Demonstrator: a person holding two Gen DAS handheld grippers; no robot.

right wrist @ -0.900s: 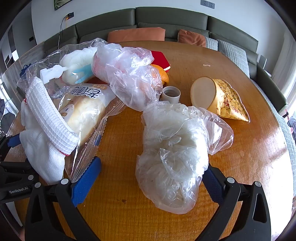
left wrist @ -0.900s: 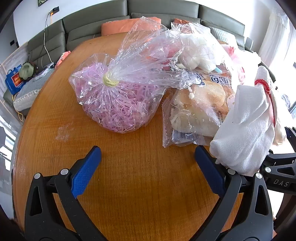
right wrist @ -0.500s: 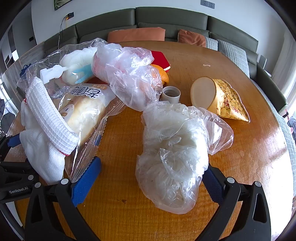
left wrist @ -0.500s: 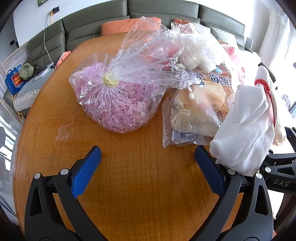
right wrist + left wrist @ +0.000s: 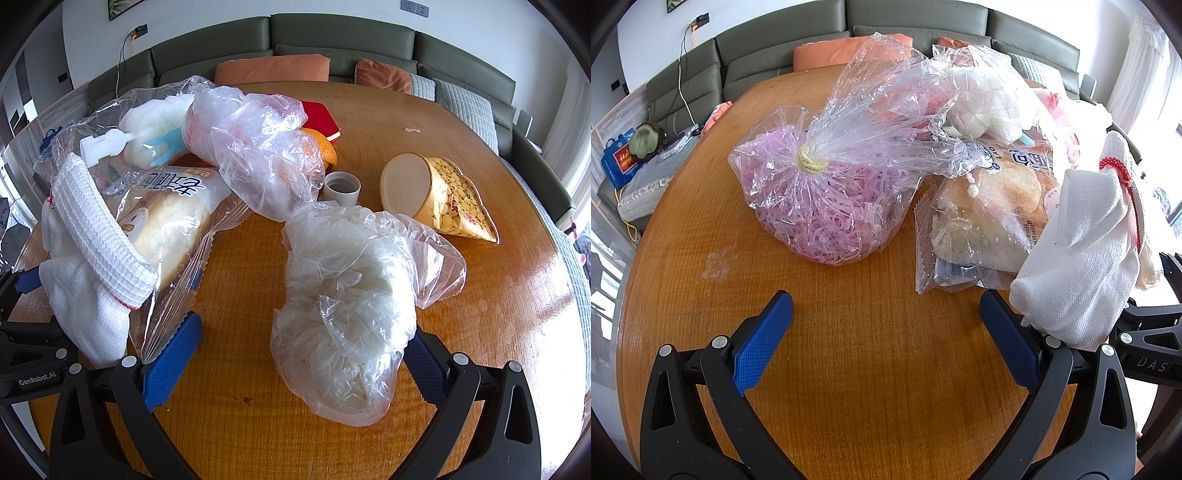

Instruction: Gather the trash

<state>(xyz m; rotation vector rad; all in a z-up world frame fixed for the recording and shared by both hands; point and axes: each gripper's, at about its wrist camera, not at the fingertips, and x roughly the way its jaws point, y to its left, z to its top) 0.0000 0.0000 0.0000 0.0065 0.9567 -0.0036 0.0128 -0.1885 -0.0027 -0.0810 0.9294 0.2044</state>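
Note:
A clear bag of pink plastic strips (image 5: pixel 831 206), tied with a yellow band, lies on the round wooden table (image 5: pixel 701 221). Beside it lie a wrapped bread loaf (image 5: pixel 986 218), also in the right wrist view (image 5: pixel 166 225), and a white cloth glove (image 5: pixel 1082 258) (image 5: pixel 92 258). A crumpled clear bag (image 5: pixel 351 314) lies between the fingers of my right gripper (image 5: pixel 299 350), which is open around it. My left gripper (image 5: pixel 886 328) is open and empty over bare table, short of the pink bag.
A yellow patterned paper cup (image 5: pixel 443 199) lies on its side at the right, with a small white cap (image 5: pixel 341 186), an orange (image 5: pixel 325 151), a red item (image 5: pixel 321 118) and more clear bags (image 5: pixel 258 155). A green sofa (image 5: pixel 332 44) curves behind the table.

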